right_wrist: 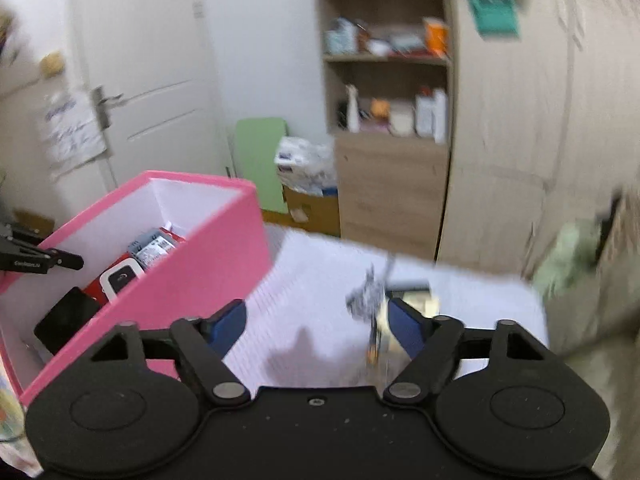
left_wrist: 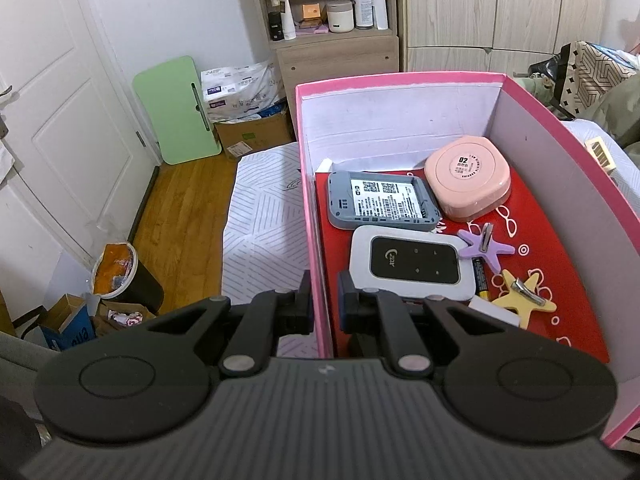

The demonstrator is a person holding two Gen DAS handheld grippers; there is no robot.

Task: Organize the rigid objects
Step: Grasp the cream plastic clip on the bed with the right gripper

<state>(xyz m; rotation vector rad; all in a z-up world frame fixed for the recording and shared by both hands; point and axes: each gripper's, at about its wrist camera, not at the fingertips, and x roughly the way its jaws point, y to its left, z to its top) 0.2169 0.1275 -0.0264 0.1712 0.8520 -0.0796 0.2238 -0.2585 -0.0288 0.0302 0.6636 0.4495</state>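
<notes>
A pink box (left_wrist: 400, 80) stands on a white sheet. Inside lie a white router (left_wrist: 412, 264), a grey device (left_wrist: 382, 200), a pink round case (left_wrist: 468, 178), a purple star clip (left_wrist: 484, 244), a yellow star clip (left_wrist: 524, 292) and a battery (left_wrist: 480, 280). My left gripper (left_wrist: 324, 304) is shut on the box's left wall (left_wrist: 316, 240). My right gripper (right_wrist: 316, 320) is open above the sheet, right of the box (right_wrist: 208, 264). A blurred grey and dark item (right_wrist: 370, 300) and a tan item (right_wrist: 416, 300) lie by its right finger.
The white patterned sheet (left_wrist: 260, 208) covers the surface. A green board (left_wrist: 176, 108), a cardboard box (left_wrist: 252, 132), a bin (left_wrist: 124, 276), a shelf unit (left_wrist: 332, 12) and wardrobe doors (left_wrist: 500, 8) stand beyond. A door (right_wrist: 152, 80) is at the left.
</notes>
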